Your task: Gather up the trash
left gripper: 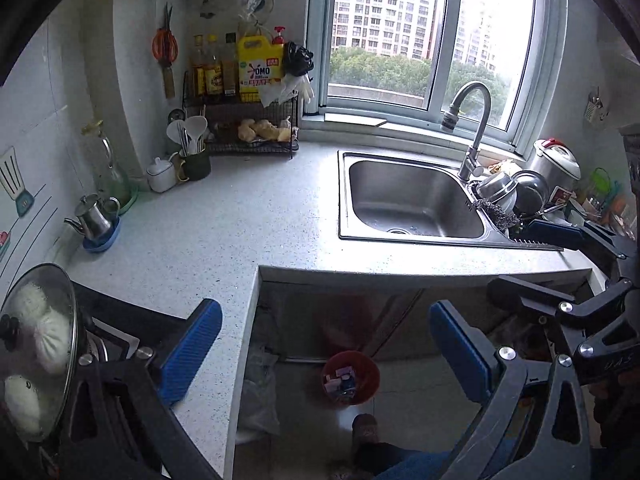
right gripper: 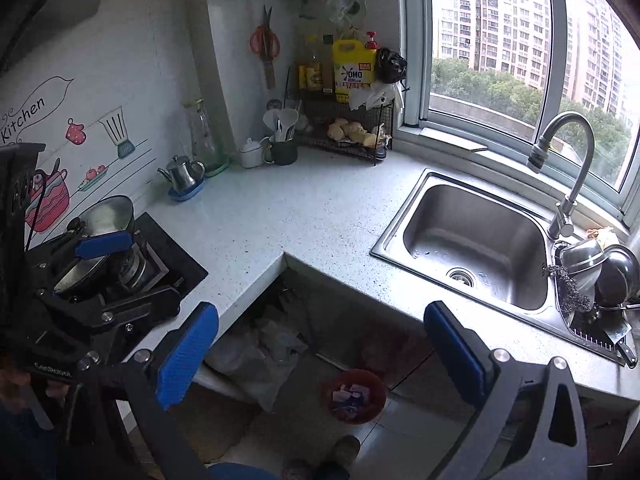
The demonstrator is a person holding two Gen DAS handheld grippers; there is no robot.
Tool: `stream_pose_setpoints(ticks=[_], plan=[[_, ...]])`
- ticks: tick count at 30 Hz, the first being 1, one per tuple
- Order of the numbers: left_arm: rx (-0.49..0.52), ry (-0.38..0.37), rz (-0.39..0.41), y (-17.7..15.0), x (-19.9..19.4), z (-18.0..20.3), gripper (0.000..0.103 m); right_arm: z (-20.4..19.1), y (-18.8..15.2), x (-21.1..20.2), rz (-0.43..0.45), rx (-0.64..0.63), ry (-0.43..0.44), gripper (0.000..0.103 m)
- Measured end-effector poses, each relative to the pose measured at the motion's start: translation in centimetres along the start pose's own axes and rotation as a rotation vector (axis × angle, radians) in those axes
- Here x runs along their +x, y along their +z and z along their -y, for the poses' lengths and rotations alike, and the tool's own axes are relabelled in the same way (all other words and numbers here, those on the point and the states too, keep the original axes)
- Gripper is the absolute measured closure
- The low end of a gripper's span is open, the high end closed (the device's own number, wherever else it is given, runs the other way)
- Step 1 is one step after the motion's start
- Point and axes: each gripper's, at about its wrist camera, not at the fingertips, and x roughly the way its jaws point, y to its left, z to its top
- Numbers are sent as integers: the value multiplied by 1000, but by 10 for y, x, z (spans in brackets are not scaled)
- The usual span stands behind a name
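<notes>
Blue-padded, my left gripper (left gripper: 326, 354) and right gripper (right gripper: 322, 354) both hang spread wide and hold nothing, raised above the inner corner of the speckled desk (left gripper: 224, 224). Below, on the tiled floor (right gripper: 420, 436), the red trash bin (right gripper: 354, 396) stands in the recess under the desk with wrappers inside, near a pale plastic bag (right gripper: 260, 360). Lower one gripper vertically, clearing the desk edge, then close on the bin rim. Beyond, the steel sink (left gripper: 412, 200) sits empty.

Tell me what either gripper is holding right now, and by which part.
Nothing. The left gripper and right gripper are both open and empty above the red bin.
</notes>
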Motion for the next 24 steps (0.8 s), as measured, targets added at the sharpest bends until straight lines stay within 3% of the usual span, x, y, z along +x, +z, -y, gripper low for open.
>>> stream_pose_setpoints(ticks=[5, 13, 24], plan=[[-7, -38, 9, -9, -14, 0, 0, -7, -7, -7, 7, -4, -17, 1], [31, -8, -17, -23, -14, 9, 0, -8, -13, -10, -3, -3, -21, 1], [55, -36, -19, -29, -16, 19, 0, -3, -21, -19, 4, -4, -24, 1]])
